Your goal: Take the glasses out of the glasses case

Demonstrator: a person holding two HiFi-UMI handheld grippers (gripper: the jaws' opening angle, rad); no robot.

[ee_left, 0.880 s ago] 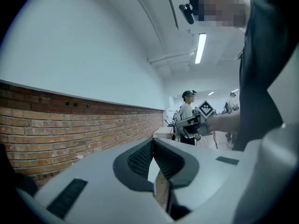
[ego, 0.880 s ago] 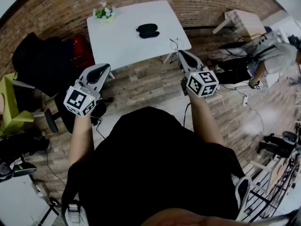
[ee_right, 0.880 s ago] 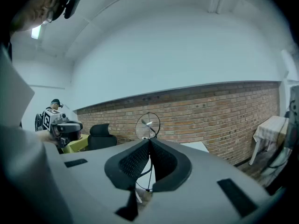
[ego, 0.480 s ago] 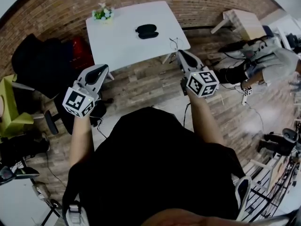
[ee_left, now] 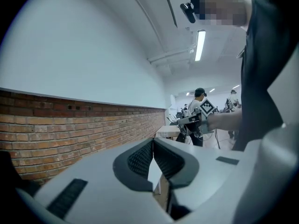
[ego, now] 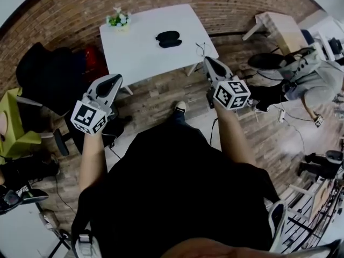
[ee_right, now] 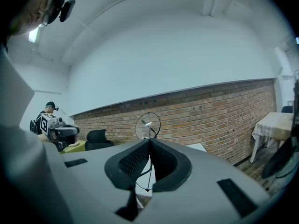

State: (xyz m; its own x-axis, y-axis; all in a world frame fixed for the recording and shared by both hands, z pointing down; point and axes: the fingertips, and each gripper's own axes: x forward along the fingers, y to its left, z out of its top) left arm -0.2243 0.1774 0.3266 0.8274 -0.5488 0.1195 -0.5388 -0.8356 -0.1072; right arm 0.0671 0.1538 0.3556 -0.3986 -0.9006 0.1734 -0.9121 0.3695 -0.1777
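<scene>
A black glasses case [ego: 168,38] lies shut on the white table [ego: 140,47], far ahead of both grippers. In the head view my left gripper [ego: 114,78] hangs over the wooden floor, short of the table's near left corner. Its jaws are shut with nothing between them, as the left gripper view [ee_left: 153,142] shows. My right gripper [ego: 207,61] is held near the table's right corner, also shut and empty [ee_right: 149,141]. A thin wire object [ego: 200,49] stands at the table's right edge; I cannot tell what it is. No glasses are visible.
A small flower pot [ego: 119,19] sits at the table's far left corner. A black chair [ego: 48,69] and a green seat [ego: 19,138] stand left. A seated person [ego: 306,69] and a wooden table [ego: 279,26] are right. Cables run across the floor.
Both grippers stay shut and almost still. The wearer's shoe now shows on the floor ahead, and the person at the right has shifted position.
</scene>
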